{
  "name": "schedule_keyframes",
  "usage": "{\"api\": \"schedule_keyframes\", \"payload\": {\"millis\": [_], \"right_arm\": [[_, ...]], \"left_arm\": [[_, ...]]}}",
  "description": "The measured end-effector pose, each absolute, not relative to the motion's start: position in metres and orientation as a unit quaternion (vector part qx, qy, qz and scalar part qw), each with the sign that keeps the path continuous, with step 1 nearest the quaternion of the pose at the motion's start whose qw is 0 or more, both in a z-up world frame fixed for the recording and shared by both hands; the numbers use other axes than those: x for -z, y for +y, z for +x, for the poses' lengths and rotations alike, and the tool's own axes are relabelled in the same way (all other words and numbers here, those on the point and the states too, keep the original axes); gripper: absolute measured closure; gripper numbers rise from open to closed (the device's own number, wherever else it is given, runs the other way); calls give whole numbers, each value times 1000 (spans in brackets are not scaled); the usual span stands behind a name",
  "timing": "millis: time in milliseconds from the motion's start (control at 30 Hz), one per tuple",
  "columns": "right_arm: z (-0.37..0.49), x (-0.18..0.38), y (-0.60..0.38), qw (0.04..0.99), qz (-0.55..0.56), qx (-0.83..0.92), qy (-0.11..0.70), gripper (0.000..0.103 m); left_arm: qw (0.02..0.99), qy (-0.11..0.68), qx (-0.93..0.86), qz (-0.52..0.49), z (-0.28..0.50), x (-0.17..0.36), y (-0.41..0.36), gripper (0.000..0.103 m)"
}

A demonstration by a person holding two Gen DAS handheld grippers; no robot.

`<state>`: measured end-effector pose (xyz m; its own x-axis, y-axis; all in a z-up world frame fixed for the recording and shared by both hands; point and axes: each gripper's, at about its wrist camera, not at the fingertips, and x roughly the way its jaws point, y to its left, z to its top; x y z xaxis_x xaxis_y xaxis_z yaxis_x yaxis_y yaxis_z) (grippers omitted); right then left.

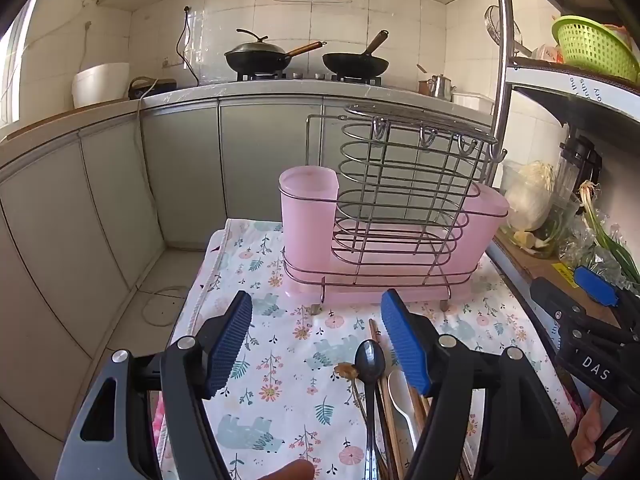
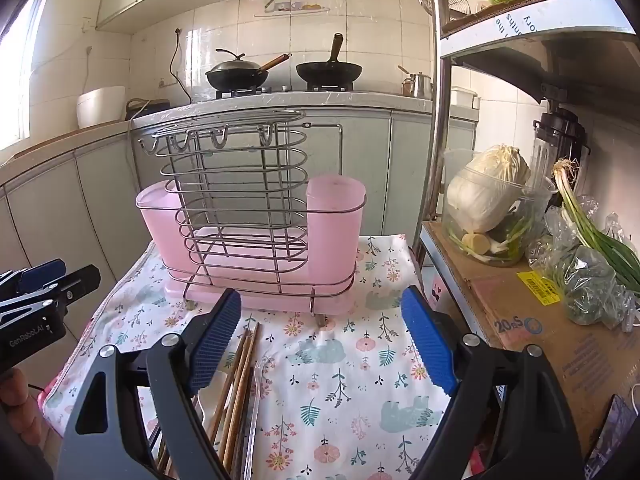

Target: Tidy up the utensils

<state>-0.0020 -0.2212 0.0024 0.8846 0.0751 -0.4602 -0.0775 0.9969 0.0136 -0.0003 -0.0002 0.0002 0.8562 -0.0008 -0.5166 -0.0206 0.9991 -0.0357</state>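
Observation:
A pink utensil holder with a wire rack stands at the far end of a small table with a floral cloth; it also shows in the right wrist view. Loose utensils lie on the cloth near me: a dark metal spoon, a white spoon and wooden chopsticks. My left gripper is open and empty above the cloth, the utensils by its right finger. My right gripper is open and empty, the chopsticks by its left finger.
A shelf unit at the right holds a cardboard box, a tub with cabbage, scallions and a green basket. Kitchen cabinets and a stove with two woks stand behind. The floor drops away left of the table.

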Motion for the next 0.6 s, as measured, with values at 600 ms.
{"api": "schedule_keyframes", "payload": {"millis": [600], "right_arm": [[-2,-3,-222,971,-1,-40,235,20]], "left_arm": [[964,266,-2,-23,0,-12,-1,36]]}}
